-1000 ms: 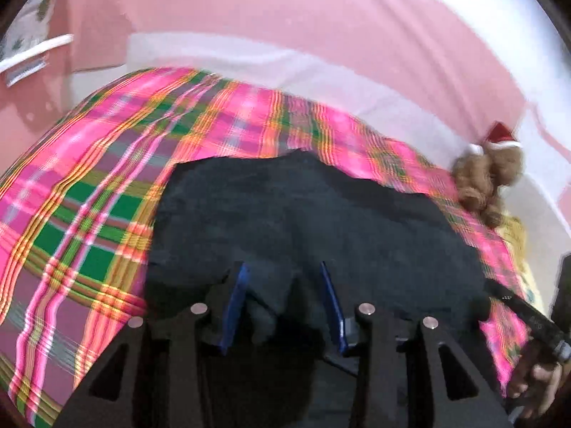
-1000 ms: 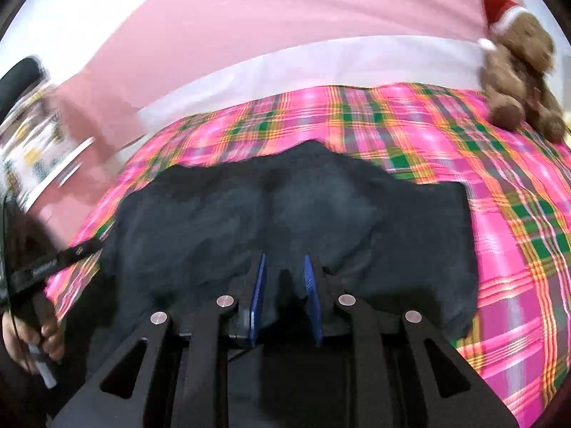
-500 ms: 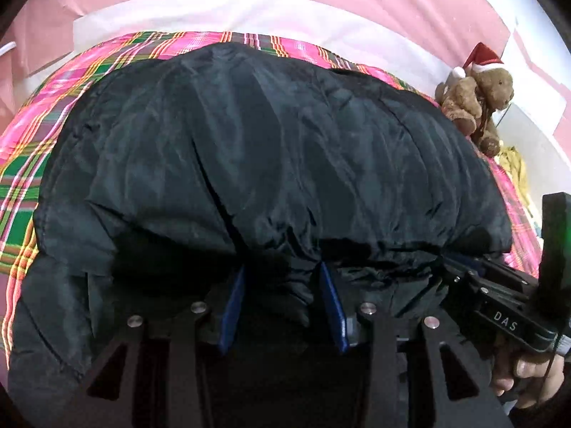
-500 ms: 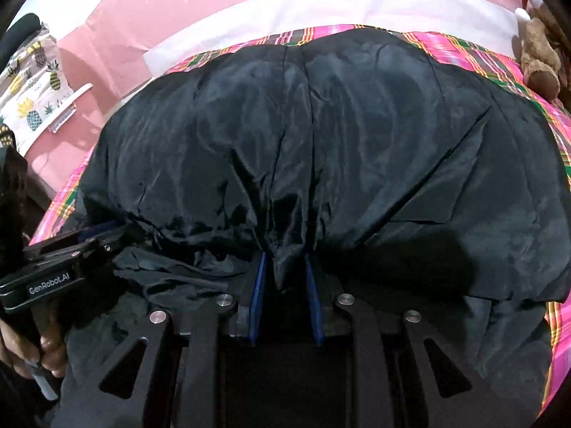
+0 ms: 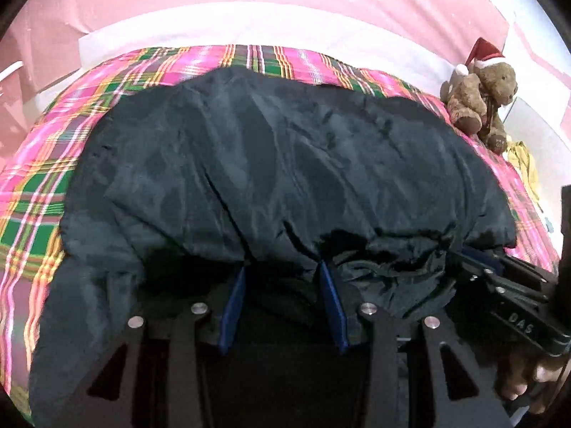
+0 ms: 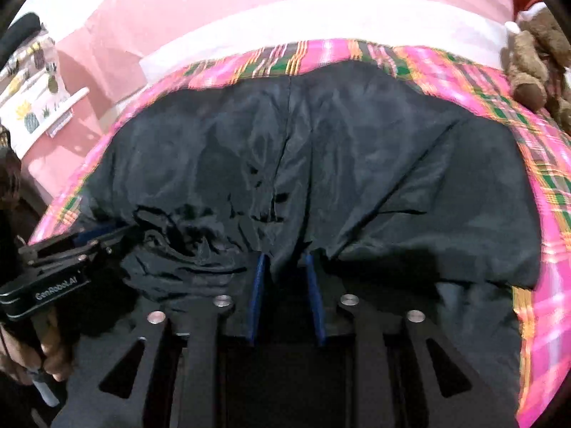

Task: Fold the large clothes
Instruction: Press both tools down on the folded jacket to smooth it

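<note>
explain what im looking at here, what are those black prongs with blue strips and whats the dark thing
The black prongs are two hand-held grippers, one in each of a person's hands, each with a camera looking along its fingers. One picture is from the left gripper, the other from the right gripper; each also shows the other at its edge. The dark thing is a black jacket lying on a pink plaid blanket on a bed, with a teddy bear in a Santa hat at the far corner. Both grippers have a bunched jacket edge between their blue pads. The right one's jaws have just been opening, so its grip looks loosened.
</note>
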`<state>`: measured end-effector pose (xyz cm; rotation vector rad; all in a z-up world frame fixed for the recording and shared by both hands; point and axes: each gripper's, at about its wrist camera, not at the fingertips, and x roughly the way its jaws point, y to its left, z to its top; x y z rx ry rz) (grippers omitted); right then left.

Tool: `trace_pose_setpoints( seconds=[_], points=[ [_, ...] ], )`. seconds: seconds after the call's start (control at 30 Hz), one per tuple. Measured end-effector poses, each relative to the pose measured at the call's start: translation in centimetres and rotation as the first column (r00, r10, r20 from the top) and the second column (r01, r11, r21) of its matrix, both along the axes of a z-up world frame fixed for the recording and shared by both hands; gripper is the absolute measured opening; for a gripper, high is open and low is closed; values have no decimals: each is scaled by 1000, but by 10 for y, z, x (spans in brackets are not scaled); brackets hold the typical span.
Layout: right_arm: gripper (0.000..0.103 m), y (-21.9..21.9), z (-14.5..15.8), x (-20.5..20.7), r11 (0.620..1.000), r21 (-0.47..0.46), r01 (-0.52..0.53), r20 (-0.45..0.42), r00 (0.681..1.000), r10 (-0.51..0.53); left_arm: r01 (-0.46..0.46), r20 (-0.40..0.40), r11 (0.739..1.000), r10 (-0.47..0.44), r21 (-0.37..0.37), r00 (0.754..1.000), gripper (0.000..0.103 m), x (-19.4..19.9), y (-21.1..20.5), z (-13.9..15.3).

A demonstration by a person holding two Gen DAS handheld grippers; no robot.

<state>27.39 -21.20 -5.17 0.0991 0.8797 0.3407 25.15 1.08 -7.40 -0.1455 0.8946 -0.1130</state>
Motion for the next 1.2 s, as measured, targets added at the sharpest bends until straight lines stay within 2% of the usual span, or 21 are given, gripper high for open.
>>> trace_pose_setpoints(
  seconds=[0.13,0.23,0.37,0.5,0.6,0.7,0.8,0.9,1.07,1.13,1.2],
  points=[
    [37,-7,25,-25,1000,6,7,45,999,-7,0,27,1000,0,2,1000,43,-26,1,22],
    [37,-6,34,-26,1000,-15,13,70,997,-12,4,54,1000,-3,-22,999,43,-36,1,36],
    [37,-18,47,-11,999,-27,37,92,995,-35,3,75,1000,-1,-28,997,43,-26,0,50],
    [37,-36,56,22,996,-35,78,106,992,-74,-33,102,999,33,-10,994,43,2,14,61],
    [37,-47,54,51,995,-16,97,97,991,-95,-87,93,996,87,-2,992,43,34,33,57],
    [36,-50,40,76,996,8,92,70,993,-92,-128,70,992,129,-19,989,43,62,54,43],
    [36,-52,12,91,993,-16,115,21,993,-115,-149,35,987,151,-54,988,44,73,68,16],
    [34,-57,-6,91,992,-1,122,16,992,-122,-130,67,990,134,-57,989,44,67,66,1],
    [34,-57,6,85,991,-21,134,5,991,-134,-130,61,990,133,-56,989,44,67,65,2],
    [34,-55,26,67,993,2,119,51,992,-119,-144,53,988,146,-52,988,43,60,67,13],
    [34,-50,39,48,996,37,85,88,992,-88,-131,80,989,137,-74,987,43,48,68,27]
  ],
)
